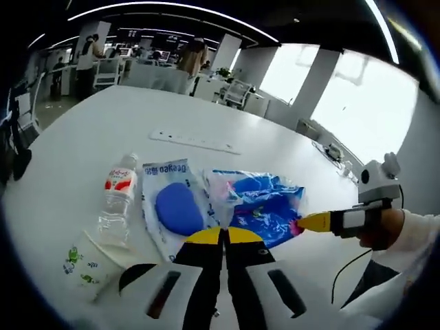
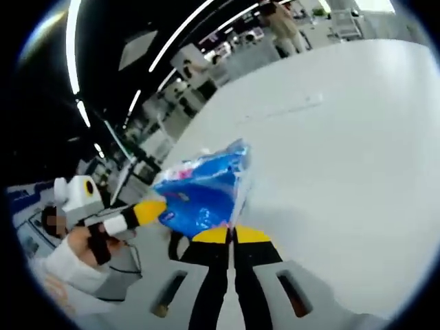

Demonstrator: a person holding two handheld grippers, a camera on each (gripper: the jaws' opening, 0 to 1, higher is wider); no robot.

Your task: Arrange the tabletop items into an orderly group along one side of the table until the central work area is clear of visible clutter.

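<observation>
Table (image 1: 82,137): white, wide, bare beyond the items. Blue bag (image 1: 265,203) lies at the near edge, touching the clear packet (image 1: 175,206) with a blue oval inside; then water bottle (image 1: 118,199), paper cup (image 1: 86,265) on its side, and a thin white strip (image 1: 196,142) farther back.

Right gripper (image 2: 232,235): jaws closed on the bag's corner.

Left gripper (image 1: 222,237): jaws pressed together at the bag's near edge; cannot tell if film is caught.

Judgement: keep the bag low and slide it, so the packet is not dragged along.

Writing: packet header reads roughly "Deayea". Bottle label red and white, illegible. Cup has green prints.
</observation>
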